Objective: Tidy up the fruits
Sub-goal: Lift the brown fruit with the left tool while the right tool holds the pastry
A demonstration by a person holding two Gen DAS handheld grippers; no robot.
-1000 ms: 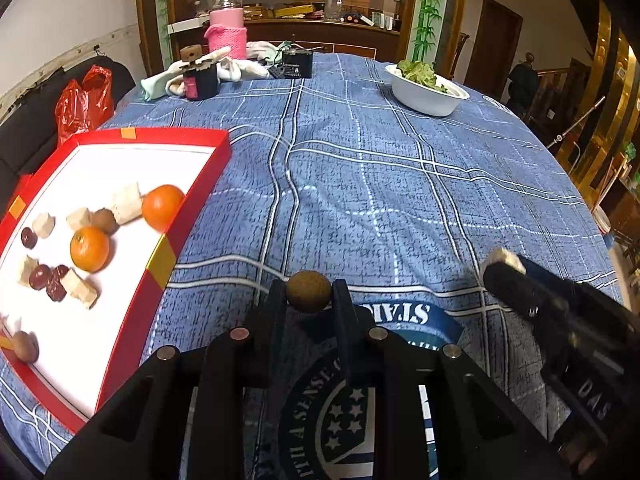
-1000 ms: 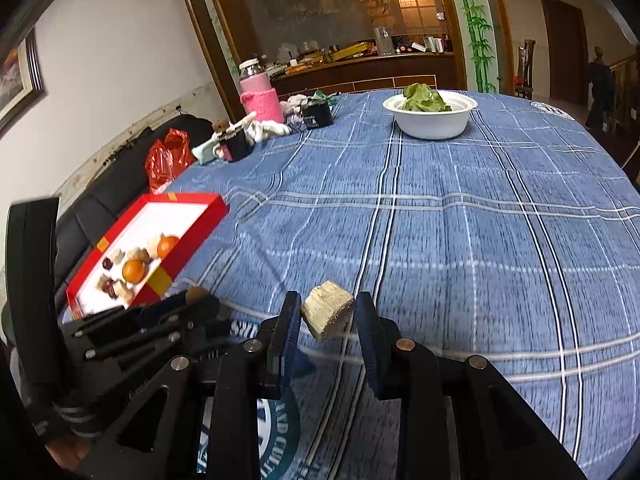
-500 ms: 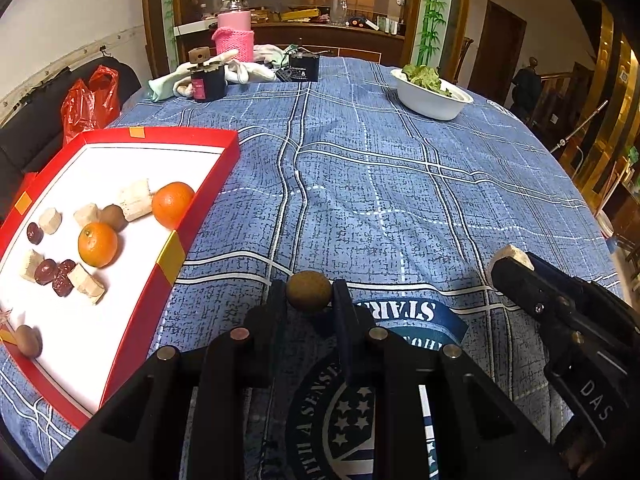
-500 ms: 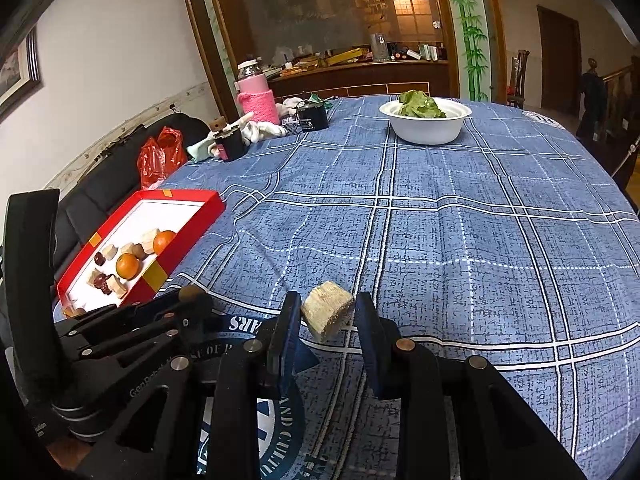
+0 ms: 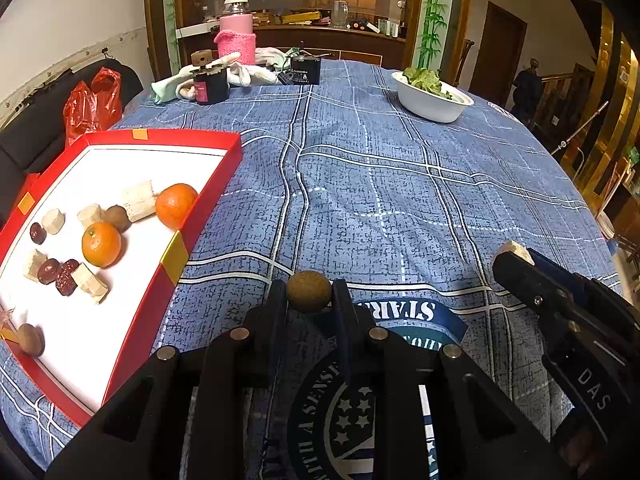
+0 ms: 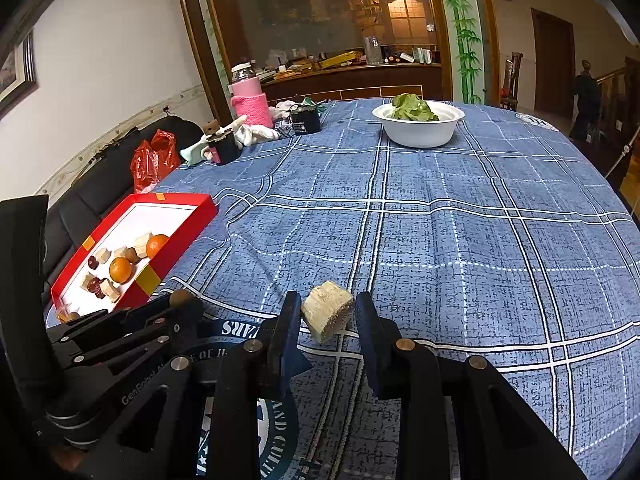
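Note:
My left gripper (image 5: 309, 293) is shut on a small round brown fruit (image 5: 308, 290), held above the blue tablecloth. My right gripper (image 6: 328, 312) is shut on a pale, cut fruit chunk (image 6: 327, 310); it also shows in the left wrist view (image 5: 516, 251) at the right. The red tray (image 5: 176, 256) with a white inside lies to the left and holds two oranges (image 5: 101, 244), several pale chunks, dark red dates (image 5: 60, 274) and brown round fruits. The tray also shows in the right wrist view (image 6: 148, 280), with my left gripper (image 6: 182, 298) in front of it.
A white bowl of greens (image 5: 430, 94) stands at the far right of the table. A pink-sleeved bottle (image 5: 236, 32), a dark jar (image 5: 210, 82), white cloths and a black box (image 5: 305, 70) sit at the far edge. A red bag (image 5: 92, 100) lies on the sofa.
Both grippers have drawn back and risen slightly with their fruits held; the tray and far objects sit lower and nearer in view. The grips are unchanged.

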